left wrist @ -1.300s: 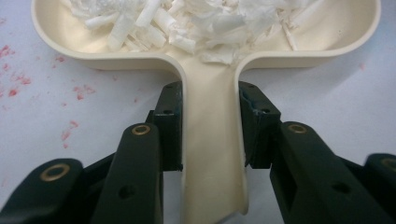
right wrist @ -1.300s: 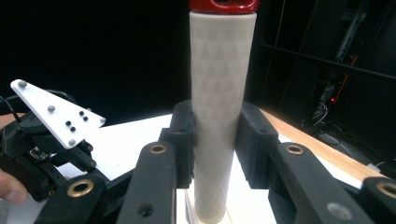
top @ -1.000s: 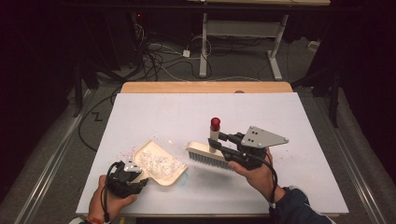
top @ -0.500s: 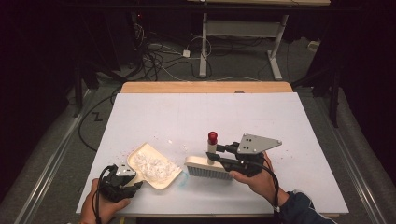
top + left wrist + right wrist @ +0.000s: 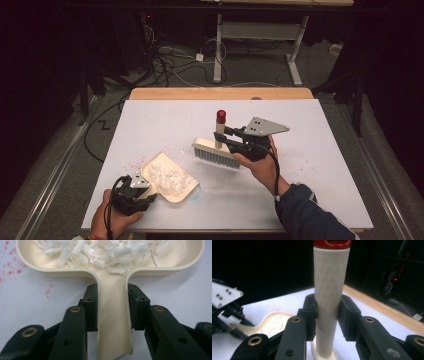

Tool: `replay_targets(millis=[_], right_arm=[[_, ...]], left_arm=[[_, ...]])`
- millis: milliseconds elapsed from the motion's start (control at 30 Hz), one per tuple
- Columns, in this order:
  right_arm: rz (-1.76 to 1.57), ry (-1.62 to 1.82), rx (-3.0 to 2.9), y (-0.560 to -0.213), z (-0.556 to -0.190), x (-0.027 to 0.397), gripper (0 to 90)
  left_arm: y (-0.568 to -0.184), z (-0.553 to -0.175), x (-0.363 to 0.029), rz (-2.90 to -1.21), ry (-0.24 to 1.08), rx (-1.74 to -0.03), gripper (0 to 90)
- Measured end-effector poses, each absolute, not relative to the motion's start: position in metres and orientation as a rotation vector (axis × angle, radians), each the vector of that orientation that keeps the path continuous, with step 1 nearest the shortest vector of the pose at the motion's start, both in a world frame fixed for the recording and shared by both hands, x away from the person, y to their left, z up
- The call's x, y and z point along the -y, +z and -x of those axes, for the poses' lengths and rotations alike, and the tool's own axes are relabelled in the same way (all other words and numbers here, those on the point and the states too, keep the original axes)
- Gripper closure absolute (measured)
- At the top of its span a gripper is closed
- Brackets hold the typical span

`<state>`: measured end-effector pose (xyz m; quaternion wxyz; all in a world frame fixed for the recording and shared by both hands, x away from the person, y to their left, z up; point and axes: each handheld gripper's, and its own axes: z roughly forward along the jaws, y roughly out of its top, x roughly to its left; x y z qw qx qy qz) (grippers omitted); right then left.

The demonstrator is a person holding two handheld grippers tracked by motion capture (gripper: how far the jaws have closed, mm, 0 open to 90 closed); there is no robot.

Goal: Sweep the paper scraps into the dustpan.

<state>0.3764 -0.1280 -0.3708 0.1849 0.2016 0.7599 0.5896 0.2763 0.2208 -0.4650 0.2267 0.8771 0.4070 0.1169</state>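
Note:
A cream dustpan (image 5: pixel 172 186) lies on the white table cover near the front left, heaped with white paper shreds (image 5: pixel 164 175). My left gripper (image 5: pixel 145 190) is shut on its handle (image 5: pixel 113 322); both pads press the handle's sides, with the shreds (image 5: pixel 107 252) just ahead. My right gripper (image 5: pixel 223 138) is shut on the upright cream handle (image 5: pixel 329 290) of a brush with a red cap (image 5: pixel 220 116). The brush's bristles (image 5: pixel 216 157) hang just right of the dustpan, above the table. The dustpan (image 5: pixel 272 322) also appears to the lower left in the right gripper view.
Red specks (image 5: pixel 135 162) dot the white cover (image 5: pixel 310 195) beside the dustpan and at the right. A wooden table edge (image 5: pixel 220 93) runs along the far side. Beyond it, cables and desk legs (image 5: pixel 218 45) lie on the dark floor.
The brush in my right gripper dipped toward the front edge, then moved back away from me and slightly left. The left gripper and dustpan stayed put.

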Motion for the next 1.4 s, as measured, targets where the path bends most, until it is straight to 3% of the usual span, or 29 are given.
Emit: replay_targets(millis=[333,633,1167,1400], right_arm=[[-0.675,1.555,-2.010,-0.375,-0.392,0.123,70.7],[-0.718,1.479,-1.947,-0.398,-0.414,0.100,70.8],[-0.591,1.614,-2.051,-0.409,-0.375,0.031,69.8],[-0.487,1.676,-2.114,-0.401,-0.358,0.028,70.7]], left_arm=[[-0.466,-0.278,-0.218,-2.420,0.319,-1.118,63.3],[-0.466,-0.280,-0.219,-2.410,0.302,-1.124,63.2],[-0.466,-0.284,-0.216,-2.407,0.304,-1.123,63.2],[-0.466,-0.284,-0.215,-2.412,0.307,-1.120,63.2]])
